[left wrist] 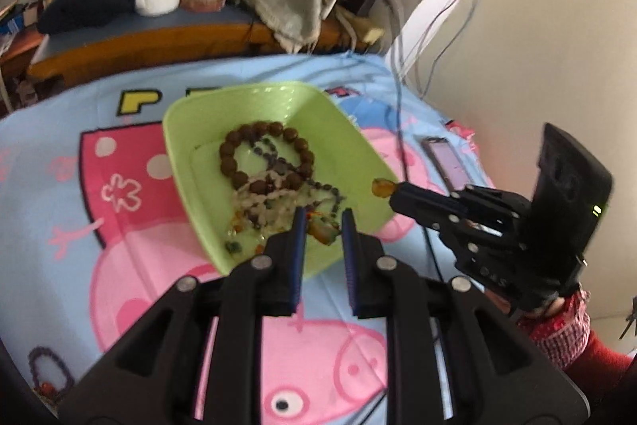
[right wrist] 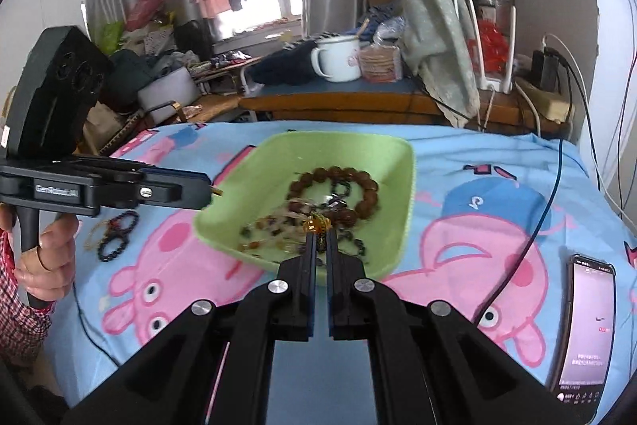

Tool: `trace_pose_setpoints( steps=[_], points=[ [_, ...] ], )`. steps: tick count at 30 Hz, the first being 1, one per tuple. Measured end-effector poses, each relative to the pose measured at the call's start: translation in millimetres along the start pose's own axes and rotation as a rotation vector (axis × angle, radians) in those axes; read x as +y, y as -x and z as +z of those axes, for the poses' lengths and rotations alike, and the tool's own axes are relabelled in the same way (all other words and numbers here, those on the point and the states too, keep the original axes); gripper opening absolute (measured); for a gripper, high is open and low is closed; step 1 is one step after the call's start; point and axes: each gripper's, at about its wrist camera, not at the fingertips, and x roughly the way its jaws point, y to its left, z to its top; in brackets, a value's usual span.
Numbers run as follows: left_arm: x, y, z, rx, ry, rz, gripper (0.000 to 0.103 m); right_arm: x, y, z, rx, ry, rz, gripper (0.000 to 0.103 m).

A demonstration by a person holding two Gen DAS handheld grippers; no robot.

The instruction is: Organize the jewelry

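Nearest the lens, the right hand-held gripper [right wrist: 321, 245] is clenched on an amber bead piece [right wrist: 317, 225], whose yellow-orange lump pokes out just past the fingertips. In the left wrist view the same piece [left wrist: 383, 187] shows at the tip, raised beside the near edge of the green tray [right wrist: 406, 162]. Holding it pinched and lifted probably lets it be carried clear of the tangle or set down apart from it.

The left hand-held gripper [left wrist: 323, 222] is released, its blue-padded fingers [left wrist: 298, 257] parted over the tray's near corner, just above a heap of small mixed beads [left wrist: 270, 206]; it grasps nothing, likely poised for the next pick.

Just beyond both tips, inside the tray, lies a brown bead bracelet [right wrist: 338, 186], looped over darker strands. To the left gripper's side, on the cartoon bed cover [right wrist: 458, 154], dark bracelets [right wrist: 119, 234] wait outside the tray. Beside the right gripper lies a phone [right wrist: 585, 325].
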Motion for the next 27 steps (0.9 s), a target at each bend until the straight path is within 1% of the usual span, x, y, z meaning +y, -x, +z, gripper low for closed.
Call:
trace_pose_setpoints(
  steps=[2,4,5,7,9,11,13,15,17,19,21,22,23,25,27],
  points=[
    [4.7,-16.9,5.6,0.039,0.034,0.028,0.017,-4.3,-8.5,-0.6,0.01,-0.023,0.006,0.0],
    [14.6,-35.4,9.3,0.109,0.088,0.026,0.029,-11.2,-18.3,-2.0,0.025,-0.068,0.031,0.0],
    [17.7,-38.4,9.5,0.121,0.106,0.024,0.034,-12.9,-20.0,-1.6,0.024,-0.081,0.033,0.0],
    [21.7,-37.0,9.7,0.107,0.121,0.034,0.034,-12.8,-16.7,-1.3,0.007,-0.104,0.042,0.0],
    [23.1,-26.0,7.8,0.083,0.128,0.021,0.034,-11.9,-10.6,-2.0,-0.01,-0.121,0.058,0.0],
    [22.1,-9.2,3.8,0.048,0.123,0.022,0.034,-11.0,-4.2,-1.5,-0.024,-0.142,0.076,0.0],
    [22.5,19.4,-6.9,-0.012,0.104,0.03,0.034,-4.6,7.5,-1.9,-0.051,-0.16,0.114,0.0],
    [27.4,45.5,-19.4,-0.061,0.096,0.035,0.034,9.2,19.0,-1.6,-0.082,-0.154,0.171,0.0],
    [39.0,75.0,-37.9,-0.108,0.1,0.064,0.034,27.0,23.1,-2.2,-0.087,-0.129,0.222,0.0],
    [56.4,102.9,-58.9,-0.144,0.119,0.116,0.034,48.1,19.3,-4.1,-0.06,-0.089,0.27,0.0],
    [83.1,134.9,-85.7,-0.178,0.163,0.195,0.034,71.3,7.8,-6.8,-0.014,-0.046,0.312,0.0],
    [93.6,145.6,-95.3,-0.187,0.181,0.223,0.034,83.7,0.4,-8.3,0.011,-0.022,0.335,0.0],
    [110.8,161.7,-111.5,-0.198,0.218,0.274,0.034,93.0,-5.1,-9.6,0.027,-0.004,0.348,0.0],
    [130.7,177.4,-130.8,-0.212,0.269,0.317,0.034,118.4,-21.1,-12.1,0.069,0.047,0.37,0.0],
    [152.6,191.0,-152.4,-0.219,0.336,0.336,0.034,143.3,-39.3,-14.3,0.117,0.084,0.402,0.0]
  ],
)
